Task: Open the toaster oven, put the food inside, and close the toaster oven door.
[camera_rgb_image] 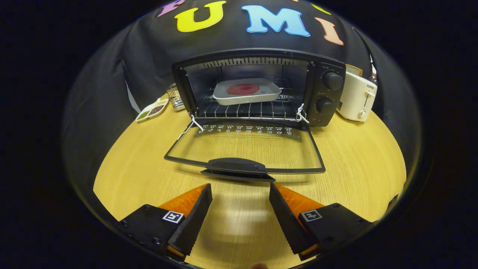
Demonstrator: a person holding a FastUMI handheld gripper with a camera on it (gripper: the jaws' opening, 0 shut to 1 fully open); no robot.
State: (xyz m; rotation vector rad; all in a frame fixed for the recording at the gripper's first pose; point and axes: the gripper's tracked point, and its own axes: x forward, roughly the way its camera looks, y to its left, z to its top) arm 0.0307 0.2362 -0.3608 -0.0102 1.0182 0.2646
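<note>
The black toaster oven (325, 93) stands at the back of the wooden table with its glass door (246, 149) folded down flat toward me. Inside, on the wire rack (246, 110), rests a white tray (246, 98) holding a round red piece of food (243, 89). The door's black handle (236, 165) lies just ahead of my fingertips. My gripper (241, 192) is open, its two orange-and-black fingers spread wide over the table with nothing between them.
A white pop-up toaster (357, 99) stands to the right of the oven. To the oven's left sit a small white dish with compartments (152, 109) and a little wire basket (173, 96). Bare wooden table (354, 157) lies around the door.
</note>
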